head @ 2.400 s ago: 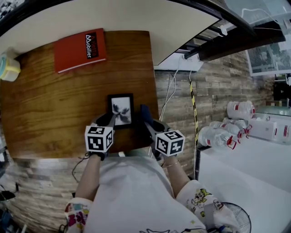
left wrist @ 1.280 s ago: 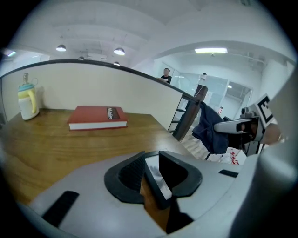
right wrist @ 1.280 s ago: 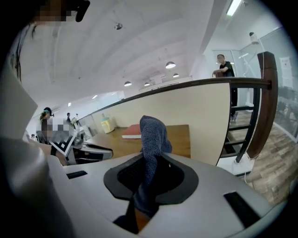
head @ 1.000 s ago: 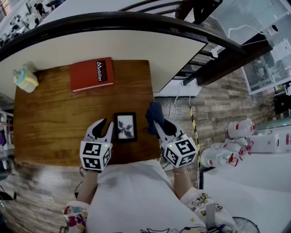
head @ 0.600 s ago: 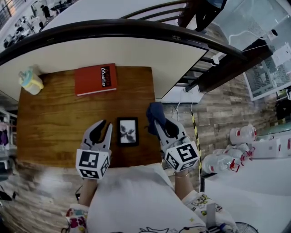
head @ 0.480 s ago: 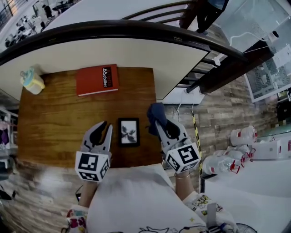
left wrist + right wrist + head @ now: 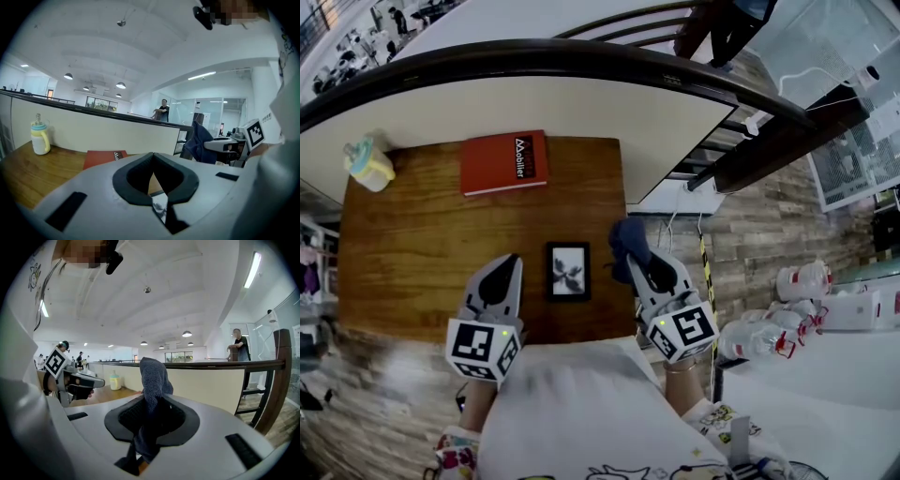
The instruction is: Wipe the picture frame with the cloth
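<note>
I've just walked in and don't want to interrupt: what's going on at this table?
A person works with a gripper in each hand over a wooden table. The right gripper is clamped on a dark blue cloth. The left gripper has just closed its jaws with nothing between them. A small picture frame lies flat on the table between the two, and neither gripper nor the cloth touches it, so no wiping is happening at this instant.

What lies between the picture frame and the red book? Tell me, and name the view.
Nothing: in the head view, only bare wooden table separates the picture frame from the red book.
</note>
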The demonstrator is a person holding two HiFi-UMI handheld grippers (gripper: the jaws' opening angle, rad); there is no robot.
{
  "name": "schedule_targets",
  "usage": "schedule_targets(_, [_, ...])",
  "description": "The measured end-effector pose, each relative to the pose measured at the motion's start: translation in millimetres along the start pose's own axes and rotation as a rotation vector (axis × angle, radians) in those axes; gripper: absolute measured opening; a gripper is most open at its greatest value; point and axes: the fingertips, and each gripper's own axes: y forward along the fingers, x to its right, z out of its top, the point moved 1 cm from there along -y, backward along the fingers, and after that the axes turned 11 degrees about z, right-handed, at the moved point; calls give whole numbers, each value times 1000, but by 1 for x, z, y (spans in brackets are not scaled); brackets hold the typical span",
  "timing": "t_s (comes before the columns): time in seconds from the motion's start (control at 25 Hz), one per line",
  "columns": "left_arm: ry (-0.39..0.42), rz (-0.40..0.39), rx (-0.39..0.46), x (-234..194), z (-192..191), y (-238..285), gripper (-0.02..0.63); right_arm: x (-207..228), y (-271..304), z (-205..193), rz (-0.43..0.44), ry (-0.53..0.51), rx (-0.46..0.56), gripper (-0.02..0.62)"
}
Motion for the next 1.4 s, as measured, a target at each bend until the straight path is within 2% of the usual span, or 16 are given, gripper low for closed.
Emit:
schedule_targets(0.64, [24, 23, -23, -7, -9, -2, 5, 2, -7, -12, -32, 24, -19, 58])
schedule_targets(1.4, [42, 30, -20, -9, -8, 0, 3, 1, -7, -14, -30, 28, -33, 58])
